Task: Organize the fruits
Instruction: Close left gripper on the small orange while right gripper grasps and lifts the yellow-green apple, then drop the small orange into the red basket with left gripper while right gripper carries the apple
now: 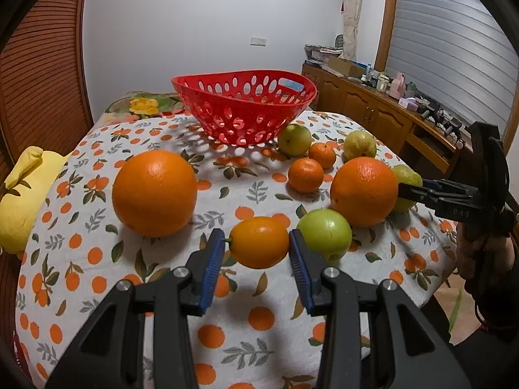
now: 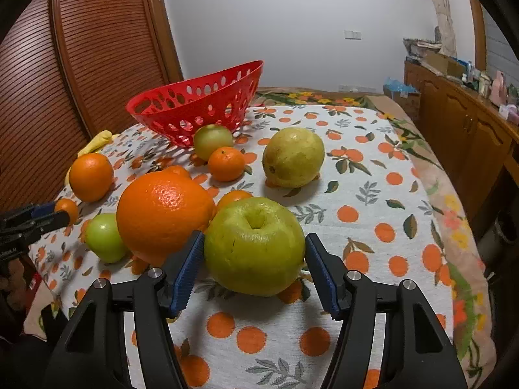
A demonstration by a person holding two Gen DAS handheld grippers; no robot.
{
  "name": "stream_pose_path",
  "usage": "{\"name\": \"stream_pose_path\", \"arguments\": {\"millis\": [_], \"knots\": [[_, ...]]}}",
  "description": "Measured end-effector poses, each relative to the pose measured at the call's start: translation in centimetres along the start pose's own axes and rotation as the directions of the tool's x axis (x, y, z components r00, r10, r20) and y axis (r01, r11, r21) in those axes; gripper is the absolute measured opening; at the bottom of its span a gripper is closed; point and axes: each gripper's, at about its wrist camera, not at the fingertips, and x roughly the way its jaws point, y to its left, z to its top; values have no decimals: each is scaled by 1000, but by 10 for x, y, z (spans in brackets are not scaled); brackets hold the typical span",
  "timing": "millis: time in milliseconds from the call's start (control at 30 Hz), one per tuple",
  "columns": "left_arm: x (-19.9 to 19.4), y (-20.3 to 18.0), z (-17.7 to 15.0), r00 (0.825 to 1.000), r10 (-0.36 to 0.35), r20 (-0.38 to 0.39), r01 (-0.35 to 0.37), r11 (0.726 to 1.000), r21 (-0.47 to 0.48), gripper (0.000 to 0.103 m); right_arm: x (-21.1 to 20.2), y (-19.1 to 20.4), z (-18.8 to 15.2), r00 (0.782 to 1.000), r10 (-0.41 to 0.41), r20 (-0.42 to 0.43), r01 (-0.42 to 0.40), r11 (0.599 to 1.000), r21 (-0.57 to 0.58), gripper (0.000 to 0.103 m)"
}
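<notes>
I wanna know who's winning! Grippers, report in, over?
Left gripper open around small oval orange fruit. Right gripper open around big green apple. Red basket holds no visible fruit. Large orange crowds the right gripper's left finger.

I stand before a plain white wall [image 1: 207, 16] carrying 1 small pale switch plate [image 1: 258, 41]. To my left is a brown slatted wooden door [image 2: 81, 52]; to my right, a cluttered brown wooden sideboard [image 1: 366, 103] runs beneath grey ribbed window blinds [image 1: 438, 39] and a cream knotted curtain [image 1: 352, 9].
</notes>
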Motion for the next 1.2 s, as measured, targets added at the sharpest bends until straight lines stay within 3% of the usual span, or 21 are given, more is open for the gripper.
{"name": "stream_pose_path", "arguments": {"millis": [367,633,1200], "knots": [[1,-3,39,998,-5,55,3,999,33,39,-24,-5,30,996,-4,94,7,1000,-23,64],[17,0,80,997,-5,77,1,999,53,39,-30,6,65,985,65,159,-54,996,-72,64],[66,15,143,997,32,68,-37,997,63,40,-10,18,126,970,140,198,-115,985,-129,64]]}}
